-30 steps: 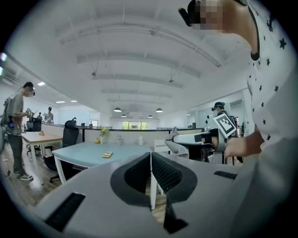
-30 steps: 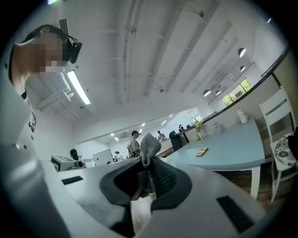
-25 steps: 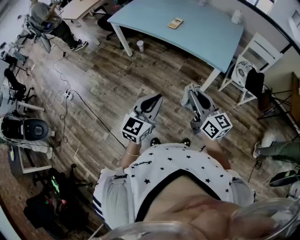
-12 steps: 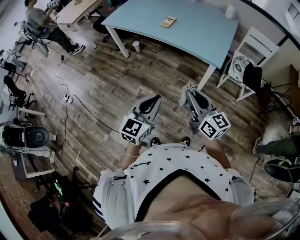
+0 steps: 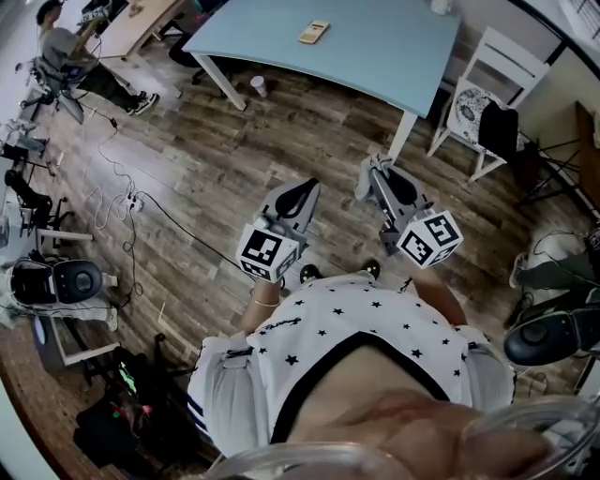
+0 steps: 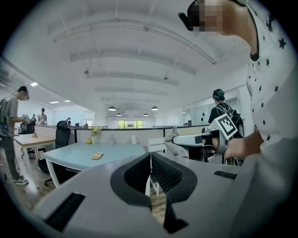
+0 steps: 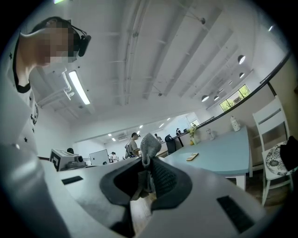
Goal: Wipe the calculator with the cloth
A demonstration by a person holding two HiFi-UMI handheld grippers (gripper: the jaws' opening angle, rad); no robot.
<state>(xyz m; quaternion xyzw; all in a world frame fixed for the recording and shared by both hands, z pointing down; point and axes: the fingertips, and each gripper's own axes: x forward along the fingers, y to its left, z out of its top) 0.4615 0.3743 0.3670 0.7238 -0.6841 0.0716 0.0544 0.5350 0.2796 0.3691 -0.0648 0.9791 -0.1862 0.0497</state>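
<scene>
The tan calculator [image 5: 314, 32] lies on a light blue table [image 5: 375, 52] far ahead of me, across the wooden floor. It also shows small in the left gripper view as the calculator [image 6: 97, 155] and in the right gripper view as the calculator [image 7: 192, 157]. My right gripper [image 5: 370, 173] is shut on a grey cloth [image 7: 149, 144], whose tuft sticks up between the jaws. My left gripper [image 5: 302, 192] is shut with nothing in it. I hold both at waist height, well short of the table.
A white chair [image 5: 487, 84] with a dark bag stands right of the table. A paper cup [image 5: 257, 86] sits on the floor by a table leg. Cables [image 5: 122, 187] and equipment lie at the left. A bottle [image 5: 439, 6] stands on the table. A person [image 5: 56, 47] works far left.
In the head view the table and calculator have slid up and to the left. Both grippers keep their pose in front of my body, the cloth still held.
</scene>
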